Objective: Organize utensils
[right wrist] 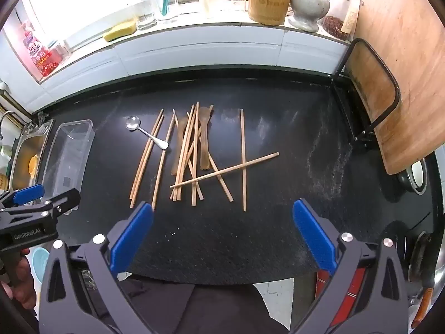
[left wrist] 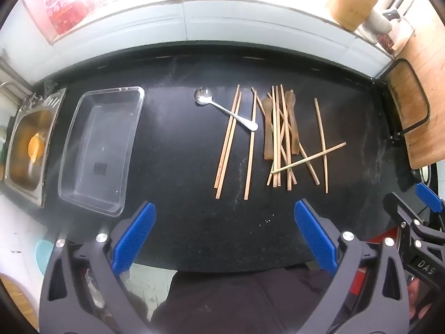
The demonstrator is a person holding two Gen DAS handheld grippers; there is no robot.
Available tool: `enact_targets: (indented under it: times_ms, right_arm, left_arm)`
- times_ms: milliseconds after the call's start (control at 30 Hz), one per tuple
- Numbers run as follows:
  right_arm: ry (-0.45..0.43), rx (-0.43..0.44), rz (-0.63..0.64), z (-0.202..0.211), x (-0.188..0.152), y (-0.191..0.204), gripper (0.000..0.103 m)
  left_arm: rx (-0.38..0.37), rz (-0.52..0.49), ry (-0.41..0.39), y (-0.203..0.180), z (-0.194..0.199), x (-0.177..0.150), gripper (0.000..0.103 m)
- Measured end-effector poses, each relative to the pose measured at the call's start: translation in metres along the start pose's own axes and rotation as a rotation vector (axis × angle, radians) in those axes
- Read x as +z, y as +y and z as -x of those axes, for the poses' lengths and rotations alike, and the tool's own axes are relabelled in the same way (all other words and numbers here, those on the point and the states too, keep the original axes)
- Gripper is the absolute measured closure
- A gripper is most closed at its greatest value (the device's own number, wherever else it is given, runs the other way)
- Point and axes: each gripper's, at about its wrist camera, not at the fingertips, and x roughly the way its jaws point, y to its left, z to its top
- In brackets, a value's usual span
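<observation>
A: We have the black surface (left wrist: 180, 144) running from the sink (left wrist: 27, 144) on the left to the propped wooden cutting board (right wrist: 400, 83) on the right. The tiled ledge (right wrist: 194, 47) closes off the far side, and the near edge sits just under our two tools.

B: Where is the open room?

A: We see a broad bare strip along the near edge, in front of both tools, and another bare stretch between the utensils and the cutting board's black stand (right wrist: 361, 105). The clear plastic tray (left wrist: 100, 150) lies just beside the sink, empty, well apart from the utensils.

B: And the utensils?

A: The wooden chopsticks (left wrist: 278, 139) lie scattered mid-surface, some crossed in a pile over two brown spoons (left wrist: 268, 128). The metal spoon (left wrist: 222, 108) lies to their left, its handle resting across two chopsticks.

B: The fingers?

A: Our left gripper (left wrist: 222, 236) has its blue fingers (left wrist: 133, 236) spread as wide as they go, nothing between them, hanging over the near edge. Our right gripper (right wrist: 222, 236) is the same: fingers (right wrist: 314, 236) fully apart, touching nothing, pointing down at the bare strip short of the chopsticks.
</observation>
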Motion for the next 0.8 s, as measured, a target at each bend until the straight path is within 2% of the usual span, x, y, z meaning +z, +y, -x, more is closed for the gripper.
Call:
enact_targets:
  times_ms: [200,233,367,800]
  right_arm:
    - [-0.003,0.014,-0.011,-0.001,0.000,-0.002,0.005]
    - [-0.005,0.012,-0.011,0.006,-0.001,0.003,0.005]
    - [-0.016,0.009,-0.008,0.009,0.002,0.005,0.005]
    - [-0.044,0.001,0.004,0.013,-0.005,0.007,0.005]
  left_arm:
    - [0.009,-0.003,-0.029,0.000,0.013,0.000,0.006]
    - [-0.014,0.002,-0.031,0.008,0.012,0.000,0.006]
    - [0.006,0.006,-0.041,0.002,0.011,-0.004,0.006]
    - [-0.007,0.019,-0.063,0.003,0.014,-0.004,0.006]
